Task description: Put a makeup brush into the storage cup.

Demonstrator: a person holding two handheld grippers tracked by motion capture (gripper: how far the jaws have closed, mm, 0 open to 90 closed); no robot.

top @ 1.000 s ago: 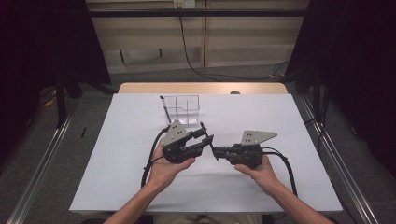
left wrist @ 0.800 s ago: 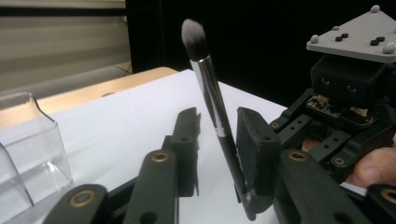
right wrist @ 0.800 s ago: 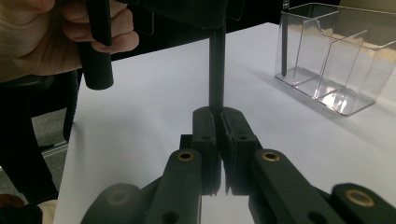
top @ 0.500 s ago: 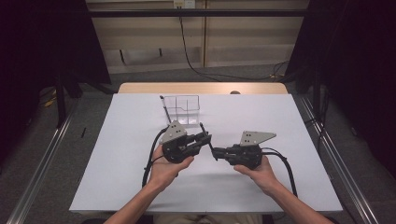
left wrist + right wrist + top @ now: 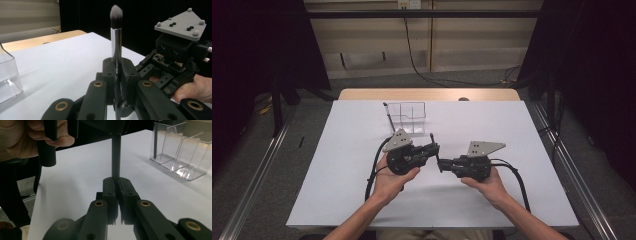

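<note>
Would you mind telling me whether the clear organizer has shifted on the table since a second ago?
No. The clear organizer sits in the same spot against the table's far wooden edge.

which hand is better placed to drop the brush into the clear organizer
Left, probably. Both tongs are shut on the brush, but the left tongs hold it by the silver ferrule, bristles up, and sit nearer the organizer. The right tongs grip the dark handle end, farther from it.
</note>
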